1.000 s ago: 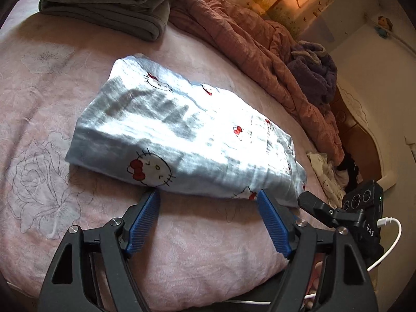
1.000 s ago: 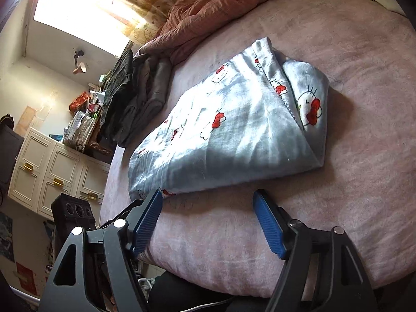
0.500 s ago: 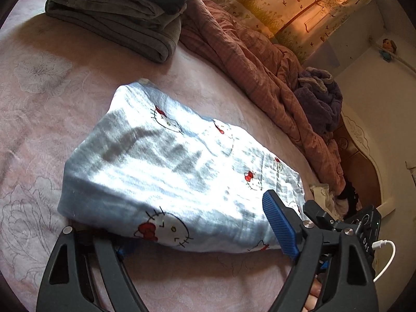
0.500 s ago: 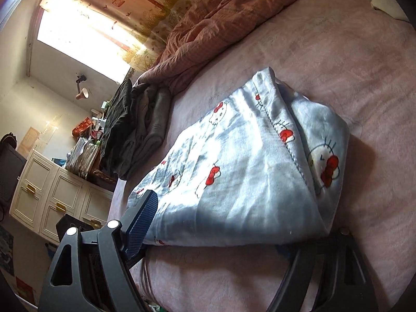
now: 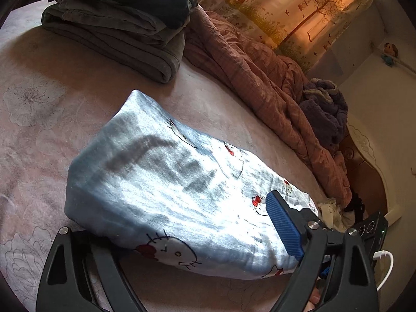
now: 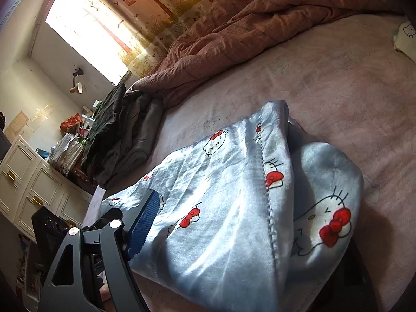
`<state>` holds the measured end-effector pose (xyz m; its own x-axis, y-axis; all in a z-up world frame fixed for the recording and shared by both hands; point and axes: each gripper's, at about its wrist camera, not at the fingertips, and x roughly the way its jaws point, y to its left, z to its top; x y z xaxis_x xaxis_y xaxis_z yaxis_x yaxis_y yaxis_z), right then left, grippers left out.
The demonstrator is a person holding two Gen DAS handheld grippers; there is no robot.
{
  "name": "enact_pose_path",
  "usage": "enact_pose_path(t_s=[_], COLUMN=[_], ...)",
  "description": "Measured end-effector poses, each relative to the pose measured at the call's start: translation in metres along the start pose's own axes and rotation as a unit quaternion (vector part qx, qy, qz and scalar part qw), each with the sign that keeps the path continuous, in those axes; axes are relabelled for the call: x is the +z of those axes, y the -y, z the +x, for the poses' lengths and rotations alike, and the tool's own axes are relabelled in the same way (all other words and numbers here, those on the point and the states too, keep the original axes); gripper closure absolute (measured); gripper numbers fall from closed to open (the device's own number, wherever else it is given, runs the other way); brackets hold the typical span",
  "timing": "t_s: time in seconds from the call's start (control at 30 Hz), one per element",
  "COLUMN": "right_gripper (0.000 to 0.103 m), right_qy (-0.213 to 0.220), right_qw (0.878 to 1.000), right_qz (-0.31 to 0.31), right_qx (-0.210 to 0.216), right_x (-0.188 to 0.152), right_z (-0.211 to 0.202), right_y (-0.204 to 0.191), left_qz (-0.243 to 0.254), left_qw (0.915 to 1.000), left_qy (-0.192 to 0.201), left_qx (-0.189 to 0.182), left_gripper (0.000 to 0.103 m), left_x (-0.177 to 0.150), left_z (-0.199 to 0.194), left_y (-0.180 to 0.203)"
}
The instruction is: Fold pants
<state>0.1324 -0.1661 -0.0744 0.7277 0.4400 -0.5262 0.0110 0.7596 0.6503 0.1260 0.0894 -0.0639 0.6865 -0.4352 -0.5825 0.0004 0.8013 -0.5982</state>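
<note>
Only right view shows cabinet (image 6: 31, 182); left shows purple garment (image 5: 325, 109).

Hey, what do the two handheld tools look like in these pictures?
Both match: the left tool and right tool have matte black, cut-out frames with silver bolts, and ribbed blue pads on their fingers. A white cable loops beside a black unit at the right edge of the left view.

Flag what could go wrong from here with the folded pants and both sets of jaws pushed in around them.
1. On each gripper one finger has slid under the folded pants and the other lies above; closing may pinch only some layers, so the fold could fall open when lifted.
2. The lower finger could snag the pink sheet too.
3. The grey clothes stack sits close beyond; pushing further may nudge it.
</note>
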Motion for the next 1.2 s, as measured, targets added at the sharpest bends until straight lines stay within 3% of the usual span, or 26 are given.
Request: enact_pose_path(t_s=[0.13,0.23,0.27,0.37,0.43,0.47,0.5,0.57,0.6,0.7,0.93,1.0,1.07,1.1,1.17,1.2], right_gripper=[0.025,0.026,0.028,0.029,0.029,0.029,0.029,0.028,0.028,0.027,0.023,0.027,0.046,0.051,0.071,0.075], right_qy=[0.001,0.003,0.004,0.003,0.003,0.001,-0.004,-0.016,-0.019,-0.036,-0.01,-0.005,0.002,0.005,0.007,0.007], right_qw=[1.0,1.0,1.0,1.0,1.0,1.0,1.0,0.999,0.998,0.993,0.994,0.994,0.992,0.99,0.989,0.989], right_qz=[-0.002,-0.002,-0.003,-0.004,-0.003,-0.002,0.002,0.036,0.06,0.111,0.111,0.112,0.129,0.139,0.147,0.148], right_qx=[-0.002,-0.005,-0.009,-0.013,-0.013,-0.013,-0.014,-0.006,0.001,0.029,-0.005,-0.003,-0.005,-0.004,-0.005,-0.002], right_x=[0.0,0.0,0.0,0.001,0.001,0.001,0.001,0.0,-0.001,-0.008,-0.013,-0.009,-0.007,-0.007,-0.005,-0.004], right_z=[0.001,0.001,0.002,0.003,0.003,0.003,0.003,0.0,-0.002,-0.002,0.012,0.015,0.015,0.015,0.016,0.017], right_y=[0.001,0.001,0.001,0.001,0.001,0.001,0.001,0.002,0.002,-0.004,-0.017,-0.013,-0.004,0.002,0.011,0.015], left_qz=[-0.028,-0.047,-0.049,-0.028,-0.014,-0.008,-0.008,-0.02,-0.026,-0.03,-0.018,-0.022,-0.023,-0.02,-0.021,-0.024], left_qw=[0.9995,0.9972,0.997,0.998,0.9979,0.9973,0.9968,0.9981,0.9984,0.9986,0.999,0.9991,0.9995,0.9995,0.9989,0.9985], left_qy=[0.014,0.051,0.046,0.038,0.036,0.037,0.036,0.012,-0.005,0.004,0.007,0.005,0.009,0.015,0.031,0.037], left_qx=[-0.004,0.027,0.037,0.043,0.053,0.062,0.071,0.058,0.05,0.044,0.039,0.036,0.018,0.02,0.027,0.031], left_gripper=[0.014,0.014,0.014,0.005,0.007,0.016,0.042,0.077,0.084,0.09,0.088,0.071,0.059,0.049,0.039,0.037], left_x=[0.007,0.01,0.012,0.014,0.012,0.01,0.008,0.003,0.0,-0.003,-0.013,-0.012,-0.009,-0.007,-0.003,0.0], left_z=[-0.002,-0.002,0.001,0.007,0.008,0.008,0.007,0.013,0.017,0.012,0.005,0.007,0.008,0.007,0.005,0.005], left_y=[-0.008,-0.012,-0.012,-0.004,-0.001,0.0,0.001,-0.002,-0.003,-0.004,0.002,0.002,0.001,0.002,0.001,0.0])
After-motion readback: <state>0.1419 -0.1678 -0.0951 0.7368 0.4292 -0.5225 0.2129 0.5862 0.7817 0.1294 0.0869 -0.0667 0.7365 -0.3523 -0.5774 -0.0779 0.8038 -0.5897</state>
